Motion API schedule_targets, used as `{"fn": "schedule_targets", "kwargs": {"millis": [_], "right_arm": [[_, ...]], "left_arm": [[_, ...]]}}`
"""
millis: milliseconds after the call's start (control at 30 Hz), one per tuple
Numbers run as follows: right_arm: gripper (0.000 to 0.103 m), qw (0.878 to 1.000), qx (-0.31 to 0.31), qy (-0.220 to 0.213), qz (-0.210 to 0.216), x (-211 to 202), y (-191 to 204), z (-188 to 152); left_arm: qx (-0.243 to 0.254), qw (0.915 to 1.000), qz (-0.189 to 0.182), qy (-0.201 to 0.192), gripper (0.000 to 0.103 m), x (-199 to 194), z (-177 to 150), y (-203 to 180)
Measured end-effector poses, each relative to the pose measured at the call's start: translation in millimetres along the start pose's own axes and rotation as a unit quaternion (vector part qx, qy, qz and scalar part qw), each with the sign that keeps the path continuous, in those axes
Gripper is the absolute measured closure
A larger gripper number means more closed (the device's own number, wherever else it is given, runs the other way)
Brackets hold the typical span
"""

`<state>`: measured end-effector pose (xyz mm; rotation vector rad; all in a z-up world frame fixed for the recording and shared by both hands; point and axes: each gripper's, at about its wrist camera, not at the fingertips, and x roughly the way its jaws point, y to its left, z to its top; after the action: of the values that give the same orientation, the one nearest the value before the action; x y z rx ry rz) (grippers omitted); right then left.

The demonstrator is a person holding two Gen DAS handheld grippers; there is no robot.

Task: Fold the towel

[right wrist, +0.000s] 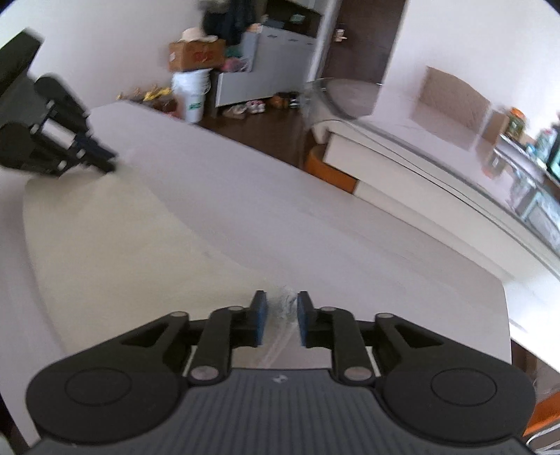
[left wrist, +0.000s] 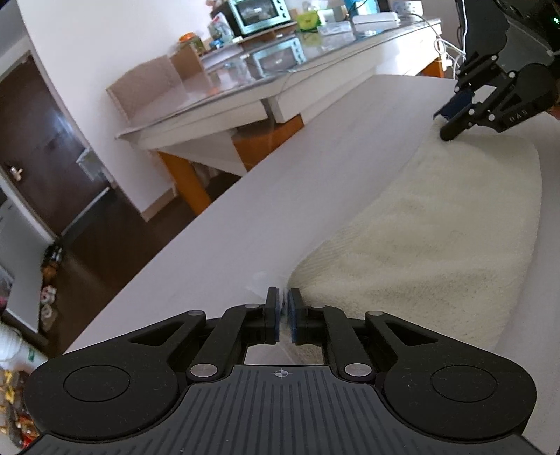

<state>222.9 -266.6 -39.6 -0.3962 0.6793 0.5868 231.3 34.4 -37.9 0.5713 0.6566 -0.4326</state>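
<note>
A cream towel (left wrist: 437, 227) lies flat and folded on the white table (left wrist: 280, 168). My left gripper (left wrist: 284, 308) sits low at the towel's near corner, its blue pads a narrow slit apart with nothing clearly pinched. At the far corner my right gripper (left wrist: 455, 119) rests its fingertips at the towel's edge. In the right wrist view the towel (right wrist: 122, 245) spreads to the left. There my right gripper (right wrist: 282, 311) stands open, with a wisp of the towel's corner lying loose between the pads. The left gripper (right wrist: 101, 161) shows at the upper left, blurred.
The table edge (left wrist: 175, 241) drops to dark floor on the left. Beyond it a glass-topped side table (left wrist: 245, 91) carries a toaster oven (left wrist: 259, 15) and clutter. A cardboard box (right wrist: 196, 54), a white bucket (right wrist: 190, 92) and shoes lie past the far table corner.
</note>
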Motion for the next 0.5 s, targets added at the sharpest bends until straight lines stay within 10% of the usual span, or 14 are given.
{"fn": "schedule_targets", "kwargs": {"millis": [67, 500], "right_arm": [[0.080, 1.000, 0.010, 0.000, -0.007, -0.2, -4.7, -1.9], [0.081, 0.998, 0.054, -0.033, 0.027, -50.9, 33.0, -24.0]], "left_arm": [[-0.008, 0.9998, 0.015, -0.007, 0.055, -6.0, -3.1, 3.2], [-0.053, 0.9985, 0.014, -0.007, 0.057, -43.2, -33.8, -10.3]]}}
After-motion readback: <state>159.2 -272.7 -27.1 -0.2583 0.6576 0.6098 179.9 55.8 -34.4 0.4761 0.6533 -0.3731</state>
